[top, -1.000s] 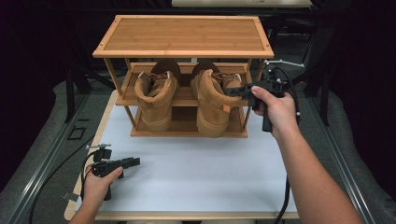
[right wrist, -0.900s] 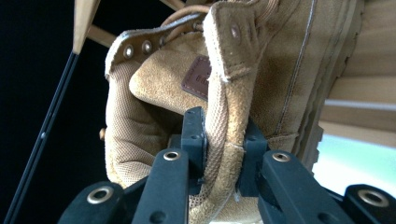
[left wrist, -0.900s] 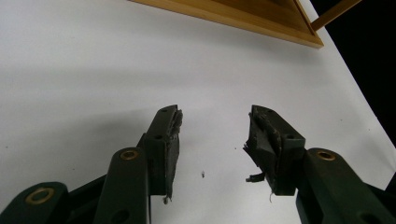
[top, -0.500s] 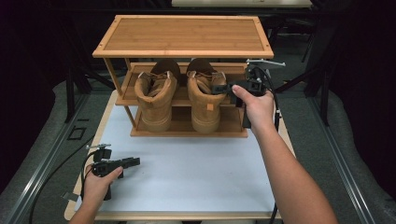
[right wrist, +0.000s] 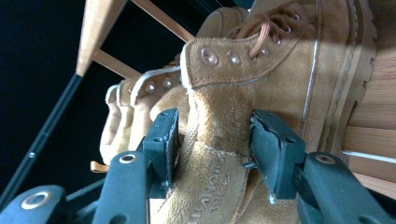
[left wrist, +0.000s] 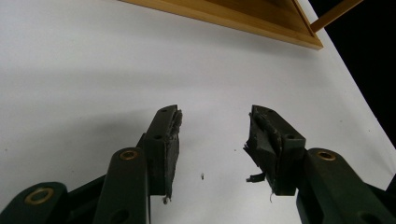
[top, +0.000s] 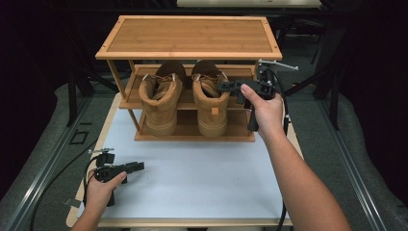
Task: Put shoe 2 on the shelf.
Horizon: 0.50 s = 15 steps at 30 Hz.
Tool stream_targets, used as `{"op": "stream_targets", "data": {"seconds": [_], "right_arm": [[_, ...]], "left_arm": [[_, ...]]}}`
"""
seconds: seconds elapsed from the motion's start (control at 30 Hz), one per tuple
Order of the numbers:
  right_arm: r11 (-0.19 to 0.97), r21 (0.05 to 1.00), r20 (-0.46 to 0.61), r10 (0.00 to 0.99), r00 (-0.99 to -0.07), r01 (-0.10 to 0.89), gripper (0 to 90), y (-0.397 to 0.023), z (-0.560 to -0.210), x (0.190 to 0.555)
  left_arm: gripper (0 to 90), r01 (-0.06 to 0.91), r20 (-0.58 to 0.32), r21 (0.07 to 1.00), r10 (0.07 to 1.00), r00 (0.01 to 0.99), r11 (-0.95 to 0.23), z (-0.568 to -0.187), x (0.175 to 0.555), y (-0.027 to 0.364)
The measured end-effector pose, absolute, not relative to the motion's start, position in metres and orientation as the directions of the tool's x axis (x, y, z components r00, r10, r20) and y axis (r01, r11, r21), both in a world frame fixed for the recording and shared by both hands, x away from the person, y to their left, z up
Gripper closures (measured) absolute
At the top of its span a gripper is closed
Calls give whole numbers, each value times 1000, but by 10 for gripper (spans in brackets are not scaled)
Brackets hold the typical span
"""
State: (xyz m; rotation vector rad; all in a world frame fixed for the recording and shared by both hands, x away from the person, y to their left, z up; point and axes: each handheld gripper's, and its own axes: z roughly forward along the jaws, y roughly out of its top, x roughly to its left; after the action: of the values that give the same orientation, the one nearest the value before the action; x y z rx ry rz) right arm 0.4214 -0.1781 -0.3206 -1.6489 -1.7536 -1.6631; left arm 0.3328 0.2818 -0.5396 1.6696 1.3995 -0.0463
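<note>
Two tan suede boots stand side by side, heels toward me, on the lower shelves of a bamboo shoe rack [top: 187, 36]. My right gripper [top: 226, 86] is at the upper heel of the right boot [top: 211, 103]. Its jaws have just been opening. In the right gripper view the right gripper [right wrist: 215, 140] straddles the boot's heel collar [right wrist: 219, 116] with the pads loosened off the suede. The left boot [top: 161, 103] stands free. My left gripper [top: 137, 167] rests low at the front left of the table, open. In its own view, bare white table shows between the jaws of the left gripper [left wrist: 215, 140].
The rack stands at the back of the white table top [top: 192, 173], and its top shelf overhangs the boots. The rack's base board [left wrist: 243, 14] lies ahead of the left gripper. Black cables trail from both grippers. Dark floor surrounds the table.
The right hand carried the right boot left into the rack beside the other boot, then its jaws spread apart from the collar. The left hand has stayed still.
</note>
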Motion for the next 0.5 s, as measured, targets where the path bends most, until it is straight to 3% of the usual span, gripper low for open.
{"op": "stream_targets", "data": {"seconds": [0.2, 0.5], "right_arm": [[-249, 592, 727, 576, -374, 766, 512, -186, -310, 414], [-207, 673, 659, 605, -447, 710, 522, -215, -301, 391]], "left_arm": [[529, 774, -554, 627, 748, 365, 86, -526, 338, 282], [563, 654, -416, 756, 788, 454, 23, -455, 352, 287]]}}
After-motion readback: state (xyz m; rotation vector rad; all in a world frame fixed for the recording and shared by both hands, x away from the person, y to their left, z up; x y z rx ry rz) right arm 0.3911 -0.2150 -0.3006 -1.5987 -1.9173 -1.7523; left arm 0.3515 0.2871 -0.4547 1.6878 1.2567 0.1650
